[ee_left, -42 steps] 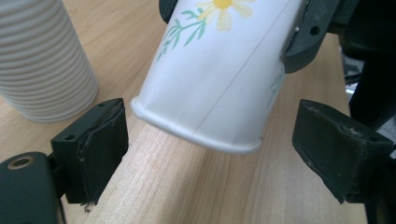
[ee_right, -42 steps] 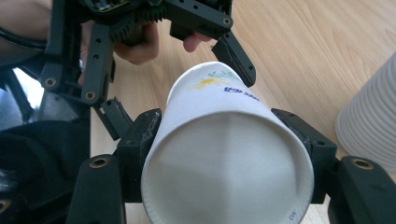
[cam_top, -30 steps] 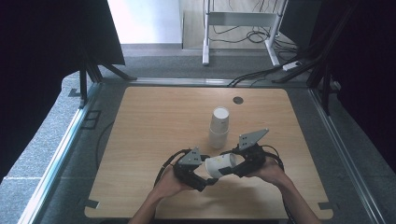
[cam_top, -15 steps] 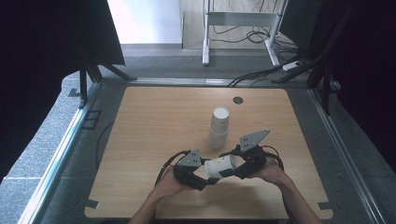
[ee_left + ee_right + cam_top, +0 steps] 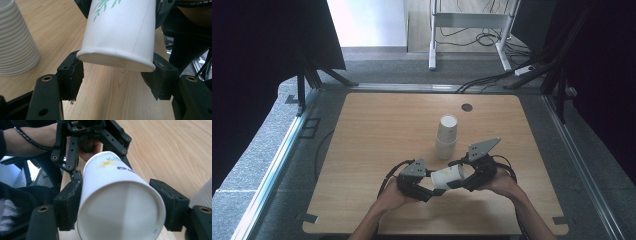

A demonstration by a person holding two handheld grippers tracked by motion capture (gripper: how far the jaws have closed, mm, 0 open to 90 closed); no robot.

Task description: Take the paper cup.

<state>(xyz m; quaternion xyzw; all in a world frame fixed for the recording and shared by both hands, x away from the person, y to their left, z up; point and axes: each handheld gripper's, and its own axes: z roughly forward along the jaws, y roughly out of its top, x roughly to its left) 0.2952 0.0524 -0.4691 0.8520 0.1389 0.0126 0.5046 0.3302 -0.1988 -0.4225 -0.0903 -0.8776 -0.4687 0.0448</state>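
White paper cup (image 5: 448, 177) with green leaf and yellow flower print (image 5: 110, 162), lying roughly level above the light wooden tabletop near its front edge, held between two black grippers. Rolled rim seen toward one gripper, recessed base toward the other. Tall stack of plain white paper cups (image 5: 446, 137) stood upside down just behind it.

Wooden table (image 5: 377, 125), grey carpet (image 5: 262, 155)
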